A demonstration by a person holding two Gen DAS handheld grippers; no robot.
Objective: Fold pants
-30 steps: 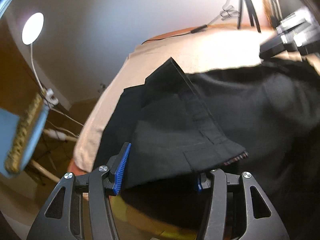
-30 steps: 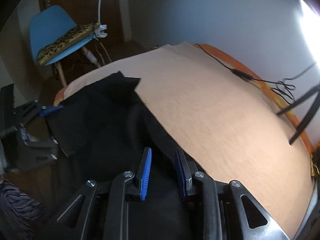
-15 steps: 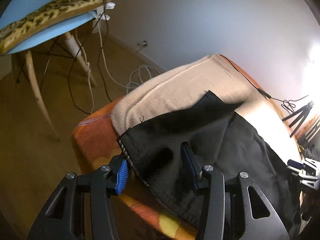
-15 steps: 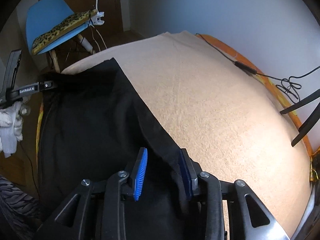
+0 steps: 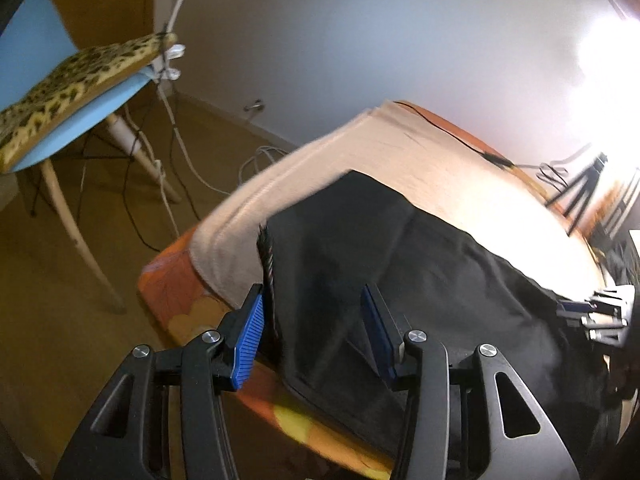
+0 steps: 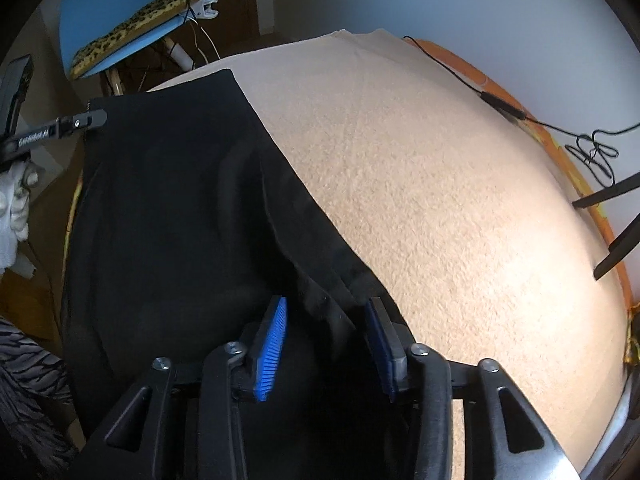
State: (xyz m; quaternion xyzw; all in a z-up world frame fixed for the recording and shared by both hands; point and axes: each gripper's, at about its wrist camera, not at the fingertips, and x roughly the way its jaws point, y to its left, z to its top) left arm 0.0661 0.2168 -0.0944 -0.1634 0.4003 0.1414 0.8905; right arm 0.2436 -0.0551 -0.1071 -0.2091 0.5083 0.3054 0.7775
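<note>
Black pants (image 5: 420, 272) lie spread along the near side of a beige blanket (image 5: 420, 168) on a bed. My left gripper (image 5: 316, 336) is open, its blue pads either side of the pants' end near the striped-lined edge (image 5: 267, 256). My right gripper (image 6: 326, 344) is open over the pants (image 6: 180, 208) at their other end, a ridge of cloth between the pads. The left gripper also shows at the far left of the right wrist view (image 6: 52, 128), held by a white-gloved hand.
A blue chair (image 5: 60, 128) with a leopard-print cushion (image 5: 80, 80) stands on the wooden floor beside the bed. Cables run across the floor and along the bed's far orange edge (image 6: 504, 108). Black tripod legs (image 6: 616, 220) stand on the right.
Both grippers have opened wider and let go of the pants. The raised pants end was laid down flat on the bed. The left gripper swung towards the bed's corner.
</note>
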